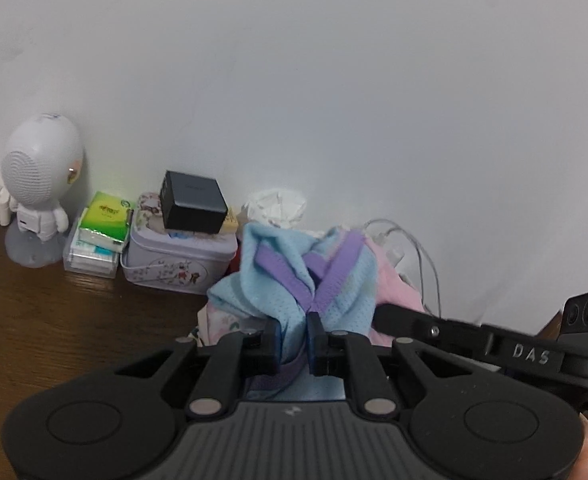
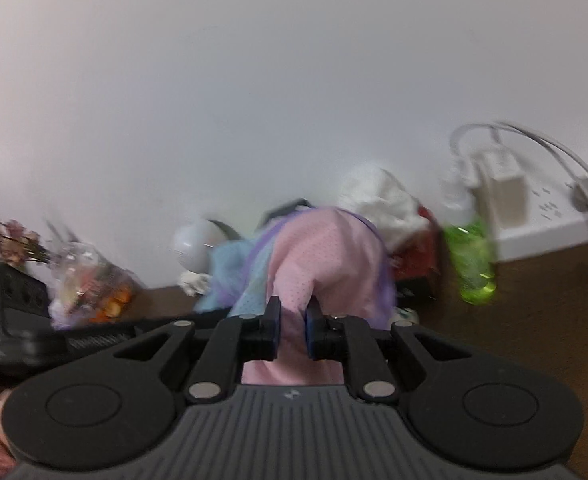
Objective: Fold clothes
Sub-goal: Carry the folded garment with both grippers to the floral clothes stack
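Probably a home, wooden desk (image 1: 34, 312) against white wall (image 1: 294, 80), tissue packs (image 1: 106, 220), biscuit tin (image 1: 182, 256), charger (image 2: 501, 192)

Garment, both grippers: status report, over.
Left gripper shut on blue-and-pink garment. Right gripper shut on its pink side. Tin, green bottle close behind.
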The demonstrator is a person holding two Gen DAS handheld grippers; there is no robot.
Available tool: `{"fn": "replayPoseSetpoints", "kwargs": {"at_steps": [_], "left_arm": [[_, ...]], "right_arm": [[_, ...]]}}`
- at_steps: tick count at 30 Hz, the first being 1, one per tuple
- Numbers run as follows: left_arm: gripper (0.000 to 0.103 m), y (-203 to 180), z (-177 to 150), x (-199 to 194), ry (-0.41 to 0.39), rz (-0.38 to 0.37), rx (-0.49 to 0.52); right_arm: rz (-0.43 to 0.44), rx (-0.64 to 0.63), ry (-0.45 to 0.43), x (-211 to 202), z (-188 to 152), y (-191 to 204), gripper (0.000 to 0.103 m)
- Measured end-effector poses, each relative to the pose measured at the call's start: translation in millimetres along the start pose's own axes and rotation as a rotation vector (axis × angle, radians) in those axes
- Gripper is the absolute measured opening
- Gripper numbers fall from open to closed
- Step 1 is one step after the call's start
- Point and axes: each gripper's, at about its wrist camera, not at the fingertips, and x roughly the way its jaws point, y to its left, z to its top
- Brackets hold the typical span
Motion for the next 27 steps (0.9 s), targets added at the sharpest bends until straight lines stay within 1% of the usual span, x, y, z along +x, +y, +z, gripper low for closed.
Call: {"fn": "replayPoseSetpoints", "kwargs": {"at_steps": [4,8,13,17,21,23,25,27], "left_arm": [[0.011,16,-3,-24,-0.094,-0.024,-0.104],[0.011,18,-1,-49,-0.195,-0.054,-0.136],[0.011,9,1,-71,-0.310,-0.092,-0.143],[0.011,11,2,-84,-0.369,-0.079,-0.167],[0.011,27,8,-91,-0.373,-0.086,-0.207],[0.011,28,9,-82,-0.335,-0.110,-0.211],[0.011,23,7,-65,-0.285,-0.122,-0.202],[0.011,17,3,-44,-0.228,-0.125,-0.195]], "right_arm": [[0.052,-0.027,0.001,10,12,28,0.011],[0.119,-0.011,-0.022,11,18,42,0.011],[0.214,0.065,-0.064,4,23,34,0.011],[0.261,0.083,-0.064,16,31,41,0.011],[0.293,0.078,-0.054,27,32,57,0.011],[0.278,0.084,-0.061,20,28,51,0.011],[0.260,0.094,-0.070,12,23,42,0.011],[0.211,0.116,-0.066,4,17,24,0.011]]}}
